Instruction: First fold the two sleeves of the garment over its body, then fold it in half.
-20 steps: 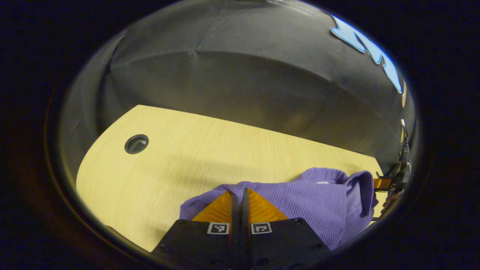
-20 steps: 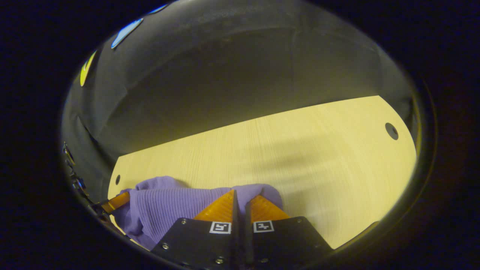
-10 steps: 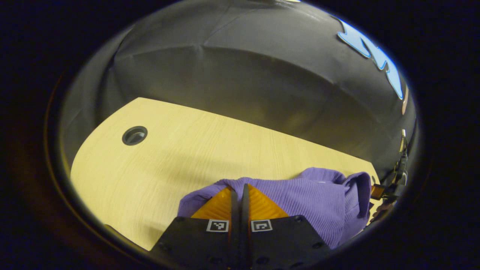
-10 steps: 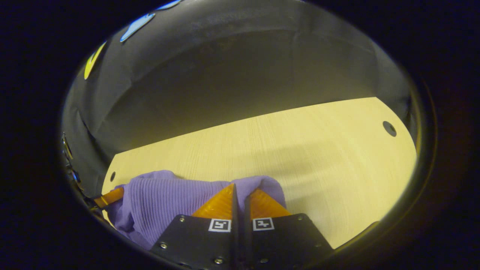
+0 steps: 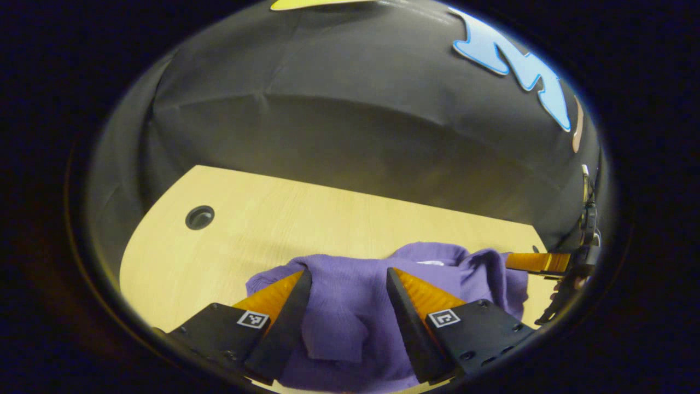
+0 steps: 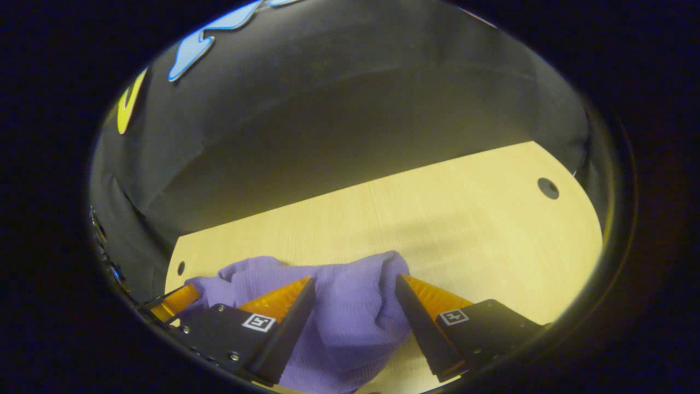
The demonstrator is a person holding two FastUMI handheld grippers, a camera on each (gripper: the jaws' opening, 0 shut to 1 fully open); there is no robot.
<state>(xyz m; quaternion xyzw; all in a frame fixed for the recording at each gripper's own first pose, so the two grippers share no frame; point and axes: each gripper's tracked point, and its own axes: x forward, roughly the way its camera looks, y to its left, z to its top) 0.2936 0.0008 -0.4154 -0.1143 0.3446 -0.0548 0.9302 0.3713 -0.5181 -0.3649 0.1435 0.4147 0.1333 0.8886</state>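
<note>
1. In the left gripper view the left tongs (image 5: 348, 306) stand spread wide with nothing between them under pressure — the purple ribbed knit garment (image 5: 383, 295) lies loose in the gap and beneath the fingers.
2. In the right gripper view the right tongs (image 6: 354, 314) are equally wide apart and hold nothing; the garment's (image 6: 339, 312) near corner bulges up between the fingers.
3. The right tongs also show at the far right of the left gripper view (image 5: 538, 262), at the garment's edge, and the left ones at the lower left of the right gripper view (image 6: 175, 302), likewise at the cloth's edge. How far apart either set stands from that angle I cannot tell.
4. The garment sits bunched in a soft, rumpled heap on the pale wooden desk (image 5: 262, 219), close to its near edge, between the two tongs. A round cable hole (image 5: 199, 217) lies well apart from it.
5. Judgement: the fold looks released, but the pile seems lumpy rather than flat.
6. Risks from here — pulling the tongs back low could snag a fingertip in the ribbed knit and drag the top layer open; the springy cloth may also slump by itself, and a heap this near the desk edge could slide off if nudged.
</note>
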